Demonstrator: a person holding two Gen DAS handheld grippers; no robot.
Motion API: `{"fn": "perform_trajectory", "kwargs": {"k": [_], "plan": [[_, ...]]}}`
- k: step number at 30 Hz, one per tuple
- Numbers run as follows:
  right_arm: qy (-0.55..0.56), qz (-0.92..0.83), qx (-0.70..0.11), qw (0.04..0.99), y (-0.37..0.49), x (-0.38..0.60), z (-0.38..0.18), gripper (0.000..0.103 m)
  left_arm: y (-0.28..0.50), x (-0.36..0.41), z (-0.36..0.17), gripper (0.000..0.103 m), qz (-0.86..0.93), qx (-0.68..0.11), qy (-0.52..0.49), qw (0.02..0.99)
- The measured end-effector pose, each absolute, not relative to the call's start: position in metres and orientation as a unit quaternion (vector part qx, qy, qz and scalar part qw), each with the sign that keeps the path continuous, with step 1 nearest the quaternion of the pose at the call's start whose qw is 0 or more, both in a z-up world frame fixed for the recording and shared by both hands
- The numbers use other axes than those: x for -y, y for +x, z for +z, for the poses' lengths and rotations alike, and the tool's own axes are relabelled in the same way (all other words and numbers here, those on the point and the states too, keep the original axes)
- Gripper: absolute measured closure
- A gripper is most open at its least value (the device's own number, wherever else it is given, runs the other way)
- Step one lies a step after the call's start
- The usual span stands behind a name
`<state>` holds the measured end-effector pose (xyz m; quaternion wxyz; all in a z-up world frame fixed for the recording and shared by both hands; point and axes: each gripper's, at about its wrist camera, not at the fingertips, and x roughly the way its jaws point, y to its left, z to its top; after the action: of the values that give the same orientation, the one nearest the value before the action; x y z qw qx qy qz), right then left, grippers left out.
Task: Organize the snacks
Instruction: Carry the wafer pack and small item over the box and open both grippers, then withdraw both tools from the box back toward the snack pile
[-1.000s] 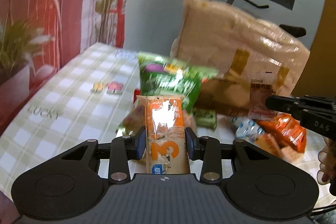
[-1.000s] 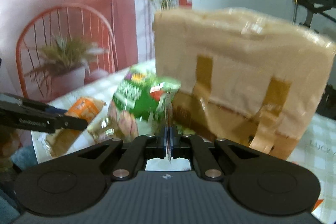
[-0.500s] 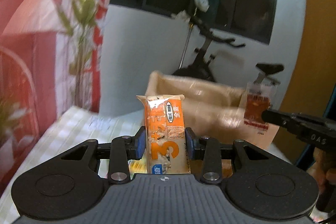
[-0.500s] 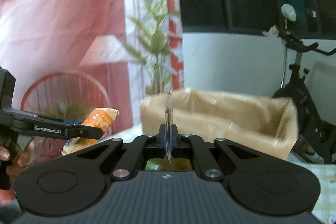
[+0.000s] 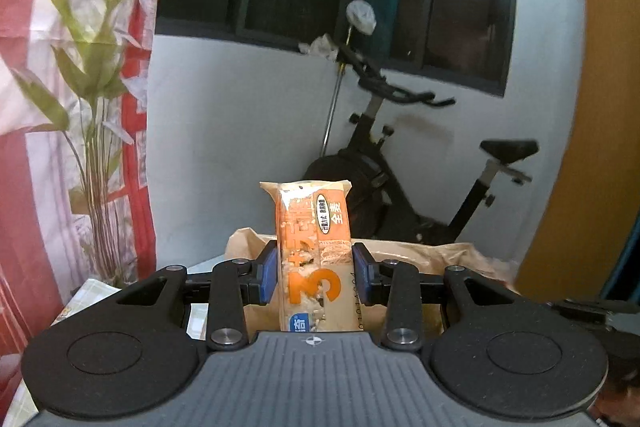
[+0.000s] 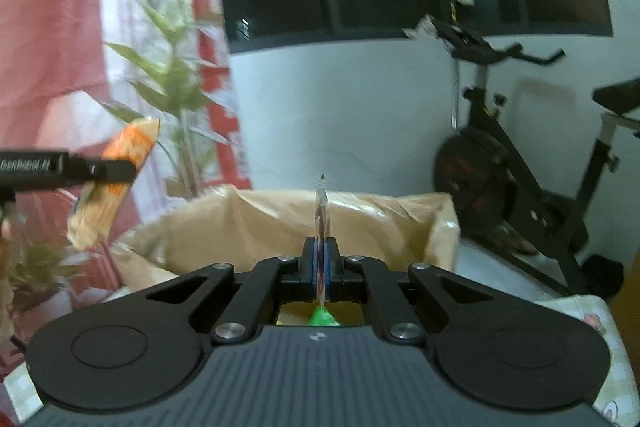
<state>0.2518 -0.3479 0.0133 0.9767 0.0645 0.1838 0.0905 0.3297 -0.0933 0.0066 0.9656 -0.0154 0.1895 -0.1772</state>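
My left gripper (image 5: 314,273) is shut on an orange cracker packet (image 5: 312,255), held upright above the near rim of a brown paper bag (image 5: 448,255). From the right wrist view the same orange packet (image 6: 114,183) hangs at the left in the left gripper's fingers (image 6: 100,171). My right gripper (image 6: 320,263) is shut on the thin sealed edge of a green snack bag (image 6: 321,317), most of it hidden under the gripper. It hangs over the open paper bag (image 6: 260,227).
An exercise bike (image 5: 400,187) stands behind the bag against a white wall. A leafy plant (image 5: 92,87) and a red-and-white curtain (image 5: 24,187) are at the left. The checked tablecloth (image 6: 588,323) shows at the right edge.
Both grippers have risen from the snack pile on the table to above the paper bag's open top, each still holding its packet. The table and other snacks have dropped out of view.
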Motion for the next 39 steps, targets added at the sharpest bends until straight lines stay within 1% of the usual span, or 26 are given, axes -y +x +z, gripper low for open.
{"fn": "perform_trajectory", "kwargs": {"k": [8, 10, 11, 12, 16, 17, 18, 22, 24, 25, 27, 28, 29, 30, 32, 35, 39], "plan": [[0.084, 0.047, -0.23, 0.969, 0.27, 0.363, -0.008, 0.1, 0.368, 0.104, -0.015, 0.062, -0.171, -0.232, -0.008, 0.957], [0.078, 0.043, -0.237, 0.967, 0.269, 0.364, -0.011, 0.099, 0.369, 0.101, -0.019, 0.056, -0.168, -0.237, -0.009, 0.957], [0.075, 0.042, -0.24, 0.967, 0.269, 0.364, -0.011, 0.098, 0.368, 0.097, -0.019, 0.049, -0.165, -0.237, -0.01, 0.957], [0.073, 0.04, -0.242, 0.967, 0.269, 0.364, -0.011, 0.097, 0.368, 0.094, -0.019, 0.044, -0.162, -0.237, -0.011, 0.958], [0.069, 0.034, -0.248, 0.966, 0.266, 0.362, -0.007, 0.094, 0.362, 0.083, -0.017, 0.04, -0.152, -0.237, -0.012, 0.96], [0.067, 0.034, -0.248, 0.966, 0.266, 0.361, -0.006, 0.089, 0.359, 0.081, -0.015, 0.039, -0.15, -0.236, -0.01, 0.96], [0.065, 0.033, -0.248, 0.966, 0.265, 0.36, -0.005, 0.081, 0.357, 0.079, -0.013, 0.037, -0.148, -0.233, -0.007, 0.961], [0.057, 0.038, -0.239, 0.969, 0.258, 0.353, 0.002, 0.071, 0.344, 0.069, -0.003, 0.028, -0.145, -0.221, 0.005, 0.965], [0.053, 0.045, -0.234, 0.97, 0.253, 0.347, 0.007, 0.056, 0.336, 0.064, 0.001, 0.024, -0.142, -0.214, 0.006, 0.966], [0.051, 0.048, -0.23, 0.971, 0.251, 0.344, 0.008, 0.054, 0.332, 0.061, 0.003, 0.023, -0.14, -0.212, 0.005, 0.967], [0.045, 0.056, -0.224, 0.972, 0.245, 0.337, 0.012, 0.043, 0.325, 0.056, 0.006, 0.017, -0.136, -0.212, 0.001, 0.968], [0.042, 0.061, -0.221, 0.973, 0.242, 0.333, 0.014, 0.041, 0.32, 0.052, 0.007, 0.016, -0.135, -0.213, -0.001, 0.968], [0.041, 0.064, -0.218, 0.973, 0.239, 0.329, 0.016, 0.035, 0.316, 0.049, 0.008, 0.016, -0.137, -0.213, -0.003, 0.968], [0.04, 0.067, -0.215, 0.973, 0.236, 0.326, 0.017, 0.027, 0.312, 0.046, 0.009, 0.015, -0.138, -0.212, -0.002, 0.967], [0.044, 0.071, -0.208, 0.974, 0.229, 0.32, 0.019, 0.019, 0.302, 0.042, 0.009, 0.015, -0.139, -0.209, 0.003, 0.968], [0.051, 0.079, -0.202, 0.975, 0.221, 0.312, 0.021, 0.017, 0.29, 0.035, 0.006, 0.011, -0.141, -0.208, 0.007, 0.968], [0.051, 0.081, -0.19, 0.977, 0.208, 0.3, 0.021, 0.014, 0.275, 0.023, 0.001, 0.011, -0.141, -0.211, 0.01, 0.967]]}}
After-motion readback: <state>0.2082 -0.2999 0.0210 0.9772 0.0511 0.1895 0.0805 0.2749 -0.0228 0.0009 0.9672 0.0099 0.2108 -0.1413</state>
